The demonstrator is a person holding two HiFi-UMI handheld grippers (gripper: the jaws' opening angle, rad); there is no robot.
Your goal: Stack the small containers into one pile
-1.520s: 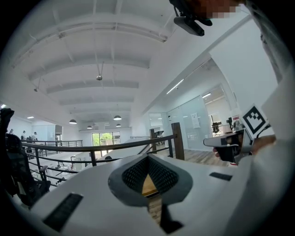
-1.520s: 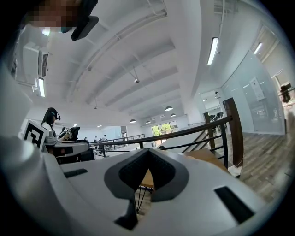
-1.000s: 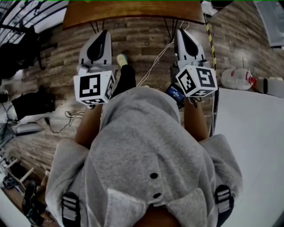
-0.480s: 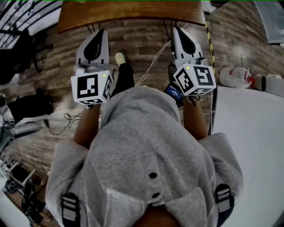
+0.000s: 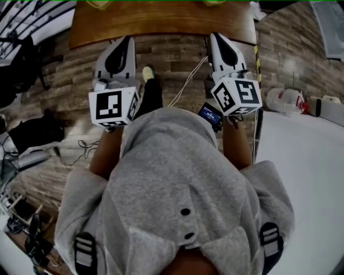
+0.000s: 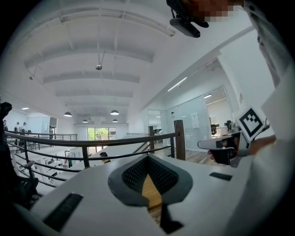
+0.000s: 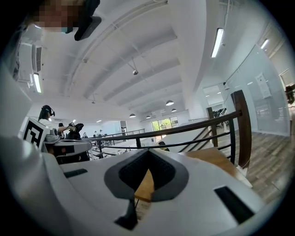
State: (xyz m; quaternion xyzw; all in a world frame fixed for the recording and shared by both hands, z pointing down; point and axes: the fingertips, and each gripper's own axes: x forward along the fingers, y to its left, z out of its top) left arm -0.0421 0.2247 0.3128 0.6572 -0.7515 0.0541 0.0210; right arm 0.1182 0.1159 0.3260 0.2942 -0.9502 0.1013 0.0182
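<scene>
In the head view two yellow-green things point(image 5: 101, 4) point(image 5: 214, 2), perhaps the small containers, just peek in at the far edge of a wooden table point(image 5: 161, 21). My left gripper point(image 5: 122, 42) and right gripper point(image 5: 216, 38) are held side by side, pointing level at the table's near edge, short of both things. Both are shut and hold nothing. The left gripper view has its jaws point(image 6: 148, 159) closed, with table wood showing below them. The right gripper view has its jaws point(image 7: 148, 154) closed in the same way.
The person's grey hooded top fills the lower head view. A white cable point(image 5: 185, 80) runs over the wood-plank floor under the table. A plastic jug point(image 5: 285, 95) lies at the right beside a white floor area point(image 5: 306, 161). A black bag point(image 5: 35, 131) sits left. A railing point(image 6: 92, 143) stands beyond the table.
Both grippers and the person have moved forward toward the table. More of the tabletop shows now, and the yellow-green things have come into view at its far edge.
</scene>
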